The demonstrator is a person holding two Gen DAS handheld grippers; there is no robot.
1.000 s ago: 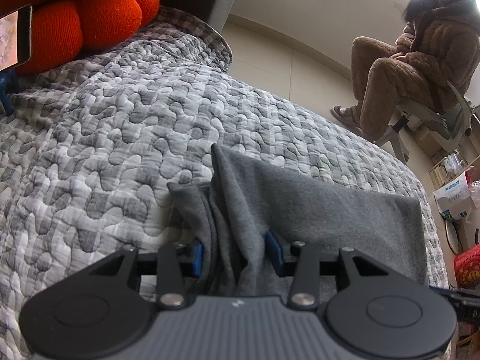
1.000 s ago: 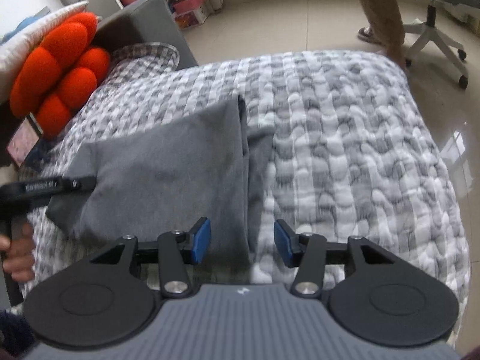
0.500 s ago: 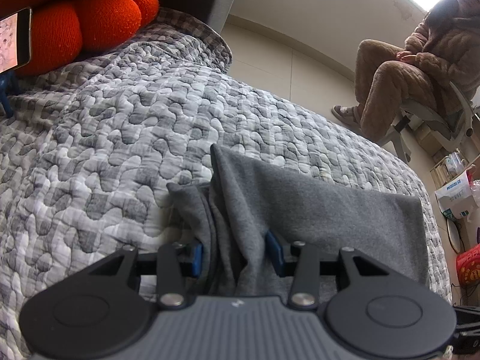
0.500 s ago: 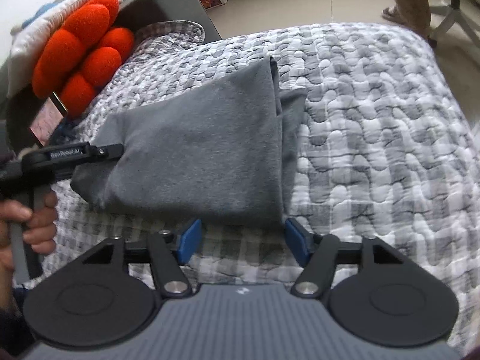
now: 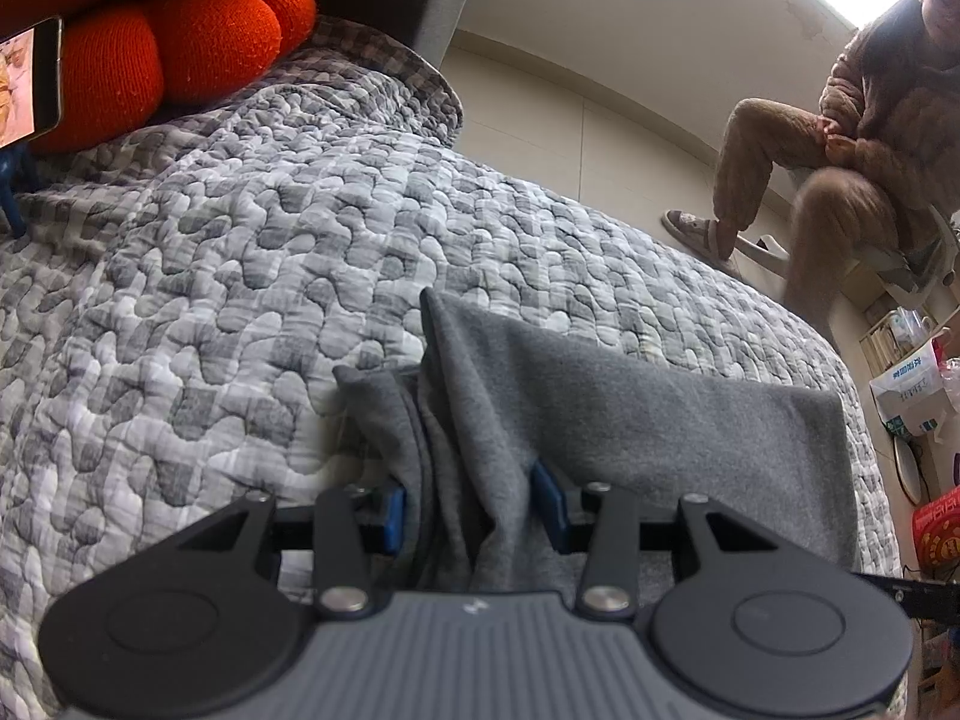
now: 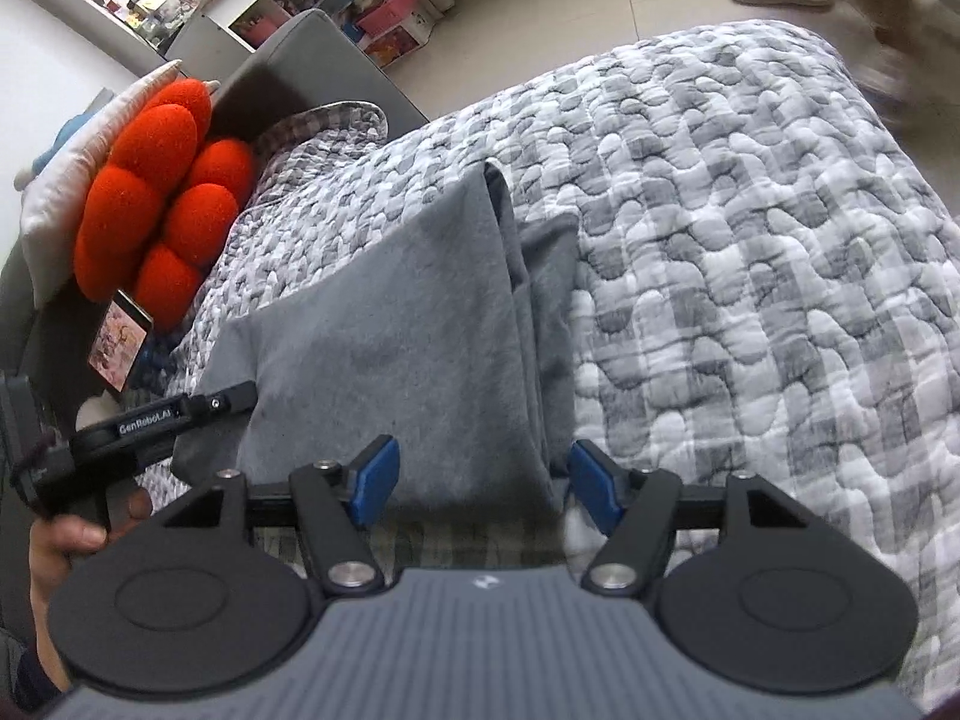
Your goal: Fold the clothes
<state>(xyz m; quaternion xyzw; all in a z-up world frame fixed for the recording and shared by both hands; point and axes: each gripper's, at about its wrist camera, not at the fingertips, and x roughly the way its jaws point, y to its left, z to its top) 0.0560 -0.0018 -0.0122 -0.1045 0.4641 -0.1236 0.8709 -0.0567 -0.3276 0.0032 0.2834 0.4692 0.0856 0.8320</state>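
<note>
Widened since a second ago, the right gripper (image 6: 483,489) fingers stand apart around the folded grey garment's (image 6: 396,330) near edge, unpressed. Left gripper (image 5: 474,507) fingers pinch bunched cloth on the quilted bed (image 5: 228,276).

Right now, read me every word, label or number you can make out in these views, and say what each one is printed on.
"GenRobot.AI": white letters on the black body of the left gripper, seen from the right wrist view.
Blue print on the white bag at the room's edge: too small to read.
Yellow print on the red bag: too blurred to read.
Phone screen: a picture, no legible text.
</note>
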